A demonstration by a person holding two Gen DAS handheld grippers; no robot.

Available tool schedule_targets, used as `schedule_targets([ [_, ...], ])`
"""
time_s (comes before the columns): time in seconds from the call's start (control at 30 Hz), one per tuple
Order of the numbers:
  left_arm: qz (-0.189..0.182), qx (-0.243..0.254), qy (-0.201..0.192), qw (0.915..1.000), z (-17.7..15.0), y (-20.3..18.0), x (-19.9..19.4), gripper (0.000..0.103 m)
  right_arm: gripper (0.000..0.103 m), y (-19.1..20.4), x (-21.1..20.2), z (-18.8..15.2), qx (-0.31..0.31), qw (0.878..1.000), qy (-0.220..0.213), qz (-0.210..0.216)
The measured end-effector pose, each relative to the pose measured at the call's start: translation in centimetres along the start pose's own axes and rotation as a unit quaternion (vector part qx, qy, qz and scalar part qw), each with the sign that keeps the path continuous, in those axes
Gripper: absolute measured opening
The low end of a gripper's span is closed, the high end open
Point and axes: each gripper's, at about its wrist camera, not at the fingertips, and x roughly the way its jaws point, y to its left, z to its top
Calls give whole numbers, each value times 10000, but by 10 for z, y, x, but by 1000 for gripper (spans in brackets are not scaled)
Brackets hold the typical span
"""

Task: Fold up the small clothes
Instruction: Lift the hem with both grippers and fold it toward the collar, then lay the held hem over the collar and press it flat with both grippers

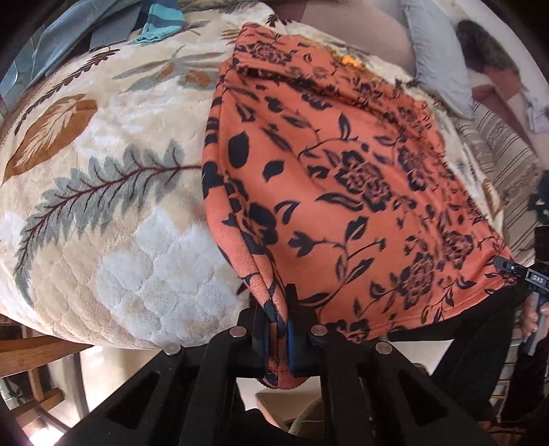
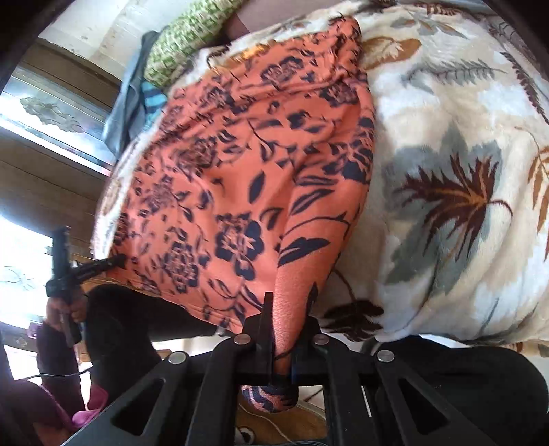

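Observation:
An orange garment with a black flower print [image 1: 343, 185] lies spread on a cream leaf-patterned blanket [image 1: 103, 206]. My left gripper [image 1: 276, 308] is shut on the garment's near left corner, at the bed's front edge. My right gripper [image 2: 286, 308] is shut on the near right corner of the same garment [image 2: 247, 178]. Cloth bunches between both pairs of jaws and hangs below them. The right gripper also shows at the right edge of the left wrist view [image 1: 514, 271], and the left gripper at the left of the right wrist view [image 2: 85, 267].
The blanket [image 2: 446, 206] covers a bed. Grey and teal clothes [image 1: 103, 27] lie at the far left, with a green patterned pillow [image 2: 185, 37] beside them. A grey pillow [image 1: 435, 58] and a striped cushion [image 1: 507, 164] lie at the far right. A wooden chair [image 1: 37, 370] stands below the bed edge.

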Motion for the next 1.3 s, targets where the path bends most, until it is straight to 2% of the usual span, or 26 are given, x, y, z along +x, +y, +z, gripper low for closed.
schedule_targets([
  [0.1, -523, -97, -369, 9979, 23, 0, -28, 7, 6, 1, -31, 23, 104, 9956, -661, 654],
  [0.17, -740, -130, -626, 9952, 48, 3, -47, 7, 6, -1, -47, 42, 222, 9892, -1075, 976],
  [0.27, -907, -130, -894, 9918, 93, 12, -69, 8, 6, 1, -59, 75, 297, 9818, -1561, 1042],
  [0.37, -928, -327, -982, 9903, 144, 23, -79, 8, 6, -2, -61, 116, 549, 9741, -1883, 1121],
  [0.5, -956, -712, -1040, 9874, 221, 38, -61, 8, 6, -18, -51, 182, 855, 9654, -2164, 1174],
  [0.6, -901, -814, -1081, 9867, 279, 38, -37, 8, 6, -36, -34, 231, 1118, 9605, -2277, 1144],
  [0.73, -614, -826, -1048, 9892, 349, 35, 11, 8, 6, -74, 6, 289, 1664, 9487, -2399, 1218],
  [0.8, -236, -876, -917, 9916, 373, 42, 42, 11, 10, -98, 31, 312, 2087, 9406, -2282, 1400],
  [0.83, -94, -943, -839, 9920, 380, 48, 58, 11, 11, -110, 43, 321, 2287, 9370, -2163, 1513],
  [0.9, -134, -1213, -767, 9896, 383, 64, 87, 11, 17, -129, 65, 335, 2438, 9379, -1957, 1504],
  [0.97, -335, -1602, -846, 9829, 374, 80, 103, 12, 37, -148, 72, 339, 2586, 9378, -1915, 1300],
  [1.0, -489, -1779, -1006, 9777, 367, 87, 105, 12, 42, -160, 70, 337, 2757, 9303, -2017, 1339],
  [1.03, -648, -1923, -1203, 9718, 361, 93, 101, 12, 58, -171, 64, 333, 2919, 9195, -2194, 1456],
  [1.07, -757, -2024, -1420, 9660, 355, 96, 95, 12, 70, -180, 53, 327, 3059, 9069, -2462, 1528],
  [1.1, -833, -2105, -1689, 9593, 348, 96, 85, 12, 72, -185, 42, 321, 3125, 8967, -2737, 1530],
  [1.13, -916, -2129, -1983, 9523, 341, 94, 73, 12, 72, -186, 31, 316, 3084, 8927, -2921, 1502],
  [1.17, -957, -2094, -2302, 9455, 334, 89, 59, 12, 72, -181, 24, 314, 2963, 8975, -2943, 1417],
  [1.23, -914, -1900, -2785, 9370, 322, 71, 34, 16, 72, -152, 18, 315, 2393, 9243, -2745, 1139],
  [1.27, -839, -1840, -3041, 9309, 314, 62, 20, 31, 72, -127, 18, 315, 1953, 9407, -2620, 908],
  [1.3, -690, -1839, -3425, 9188, 304, 54, 5, 48, 72, -100, 20, 315, 1455, 9549, -2504, 663],
])
